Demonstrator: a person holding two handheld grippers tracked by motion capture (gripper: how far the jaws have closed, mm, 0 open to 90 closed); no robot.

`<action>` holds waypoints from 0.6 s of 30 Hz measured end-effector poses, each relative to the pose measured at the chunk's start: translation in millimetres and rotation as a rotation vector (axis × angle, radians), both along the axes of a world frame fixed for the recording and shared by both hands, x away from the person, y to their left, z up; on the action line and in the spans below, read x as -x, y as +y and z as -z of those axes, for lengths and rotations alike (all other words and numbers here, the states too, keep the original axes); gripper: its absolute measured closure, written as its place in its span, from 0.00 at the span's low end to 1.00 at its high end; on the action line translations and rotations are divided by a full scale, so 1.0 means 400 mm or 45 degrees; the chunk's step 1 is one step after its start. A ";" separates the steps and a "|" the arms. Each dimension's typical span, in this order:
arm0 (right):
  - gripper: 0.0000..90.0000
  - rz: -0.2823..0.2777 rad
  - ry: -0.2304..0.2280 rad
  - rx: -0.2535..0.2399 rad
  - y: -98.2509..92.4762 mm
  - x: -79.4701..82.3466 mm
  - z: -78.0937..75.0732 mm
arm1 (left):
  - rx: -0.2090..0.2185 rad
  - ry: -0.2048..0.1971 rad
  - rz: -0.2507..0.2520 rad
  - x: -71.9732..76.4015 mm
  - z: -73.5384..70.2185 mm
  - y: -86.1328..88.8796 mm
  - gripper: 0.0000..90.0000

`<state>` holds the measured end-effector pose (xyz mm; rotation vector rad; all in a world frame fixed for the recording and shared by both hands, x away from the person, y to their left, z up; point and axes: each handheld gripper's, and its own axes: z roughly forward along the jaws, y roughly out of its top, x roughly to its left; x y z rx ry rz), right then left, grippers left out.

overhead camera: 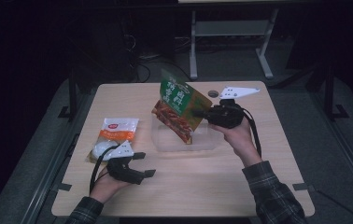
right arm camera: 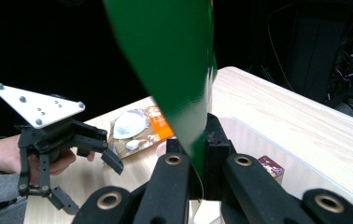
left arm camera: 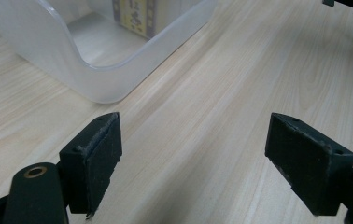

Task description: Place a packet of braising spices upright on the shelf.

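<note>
My right gripper [overhead camera: 199, 113] is shut on the edge of a green and red food packet [overhead camera: 179, 106], which hangs tilted above a clear plastic bin [overhead camera: 161, 142]. In the right gripper view the packet's green back [right arm camera: 174, 56] rises from between my closed jaws [right arm camera: 198, 158]. My left gripper [overhead camera: 144, 164] rests low over the table's near left, open, with nothing between its pads [left arm camera: 193, 163]. A white and orange packet [overhead camera: 115, 134] lies flat on the table just beyond it. A small patterned box [left arm camera: 137, 16] sits inside the bin [left arm camera: 95, 70].
The light wooden table [overhead camera: 240, 182] has bare room at the front and right. A round grey disc [overhead camera: 213, 94] sits near its far edge. Beyond the table stand dark floor, cables and a metal frame [overhead camera: 193, 51]. The other hand's gripper [right arm camera: 90, 182] is at the left of the right gripper view.
</note>
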<state>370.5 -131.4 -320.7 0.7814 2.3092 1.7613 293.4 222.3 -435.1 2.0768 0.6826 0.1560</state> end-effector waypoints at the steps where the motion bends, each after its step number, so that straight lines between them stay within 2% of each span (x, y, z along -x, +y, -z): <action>1: 1.00 0.007 0.000 0.006 0.003 -0.002 0.002 | -0.001 0.002 0.002 -0.001 0.000 0.000 0.20; 18: 1.00 0.065 0.025 0.016 0.034 -0.037 0.032 | -0.017 0.008 0.022 -0.001 0.006 -0.008 0.20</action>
